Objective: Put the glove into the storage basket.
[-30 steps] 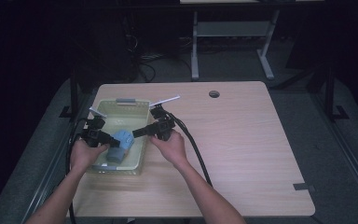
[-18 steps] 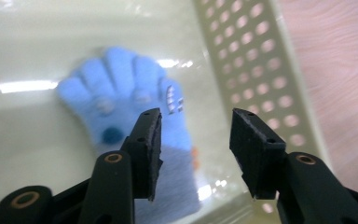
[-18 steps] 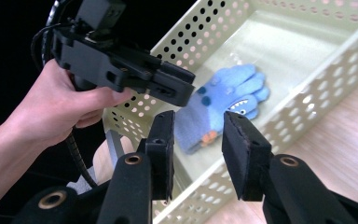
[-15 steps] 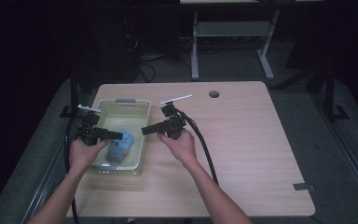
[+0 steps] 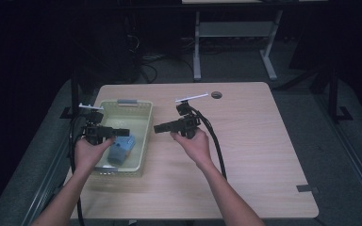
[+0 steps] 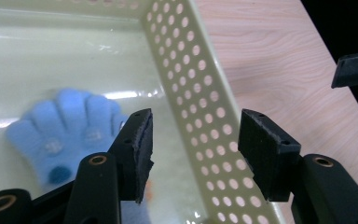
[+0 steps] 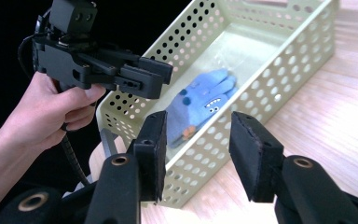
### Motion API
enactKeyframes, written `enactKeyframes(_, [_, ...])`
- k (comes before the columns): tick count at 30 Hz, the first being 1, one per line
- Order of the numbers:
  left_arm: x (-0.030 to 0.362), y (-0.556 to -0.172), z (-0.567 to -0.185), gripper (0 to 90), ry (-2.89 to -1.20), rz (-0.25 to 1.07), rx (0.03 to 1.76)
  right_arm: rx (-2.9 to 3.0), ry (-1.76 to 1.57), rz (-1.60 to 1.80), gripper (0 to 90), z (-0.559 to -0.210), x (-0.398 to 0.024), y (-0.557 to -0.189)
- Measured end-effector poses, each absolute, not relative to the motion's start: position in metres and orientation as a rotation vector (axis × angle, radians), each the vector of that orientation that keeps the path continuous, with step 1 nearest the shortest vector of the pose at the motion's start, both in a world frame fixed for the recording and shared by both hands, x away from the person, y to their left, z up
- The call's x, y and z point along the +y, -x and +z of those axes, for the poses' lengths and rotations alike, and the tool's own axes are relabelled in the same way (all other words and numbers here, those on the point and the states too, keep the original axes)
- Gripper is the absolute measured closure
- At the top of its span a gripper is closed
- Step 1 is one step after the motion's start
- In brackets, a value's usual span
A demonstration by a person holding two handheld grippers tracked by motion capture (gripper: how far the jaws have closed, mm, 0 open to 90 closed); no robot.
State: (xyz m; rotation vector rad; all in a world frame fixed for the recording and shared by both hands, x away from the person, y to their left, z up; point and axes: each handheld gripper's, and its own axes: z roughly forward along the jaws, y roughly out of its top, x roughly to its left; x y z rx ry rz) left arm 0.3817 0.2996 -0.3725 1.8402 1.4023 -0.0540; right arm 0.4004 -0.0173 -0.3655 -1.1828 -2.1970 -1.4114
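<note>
Blue plush toy lies on the floor of the pale yellow perforated basket, toward its near end; I see nothing else inside. The basket stands on the left part of the wooden table. Compared with a second ago, both grippers are now pulled back from the toy: the left gripper hangs over the basket with its jaws apart and empty, and the right gripper is outside the basket, over the table, also apart and empty. The toy is soft, with rounded finger-like bumps, dark spots and a small face.
</note>
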Motion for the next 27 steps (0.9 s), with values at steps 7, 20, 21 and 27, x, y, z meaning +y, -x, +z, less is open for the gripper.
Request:
enactKeyframes(7, [0.291, -0.382, -0.369, 41.0, -1.819, -0.064, 1.379, -2.182, 1.204, -1.425, 52.4, -0.362, -0.035, -0.4])
enactKeyframes(20, [0.273, -0.382, -0.36, 37.4, -1.803, -0.059, 1.339, -2.176, 1.215, -1.443, 48.6, -0.356, -0.059, -0.398])
enactKeyframes(21, [0.272, -0.382, -0.36, 37.2, -1.806, -0.063, 1.334, -2.174, 1.217, -1.442, 48.5, -0.355, -0.061, -0.397])
enactKeyframes(27, [0.262, -0.381, -0.356, 37.0, -1.808, -0.063, 1.302, -2.166, 1.214, -1.454, 47.0, -0.354, -0.068, -0.396])
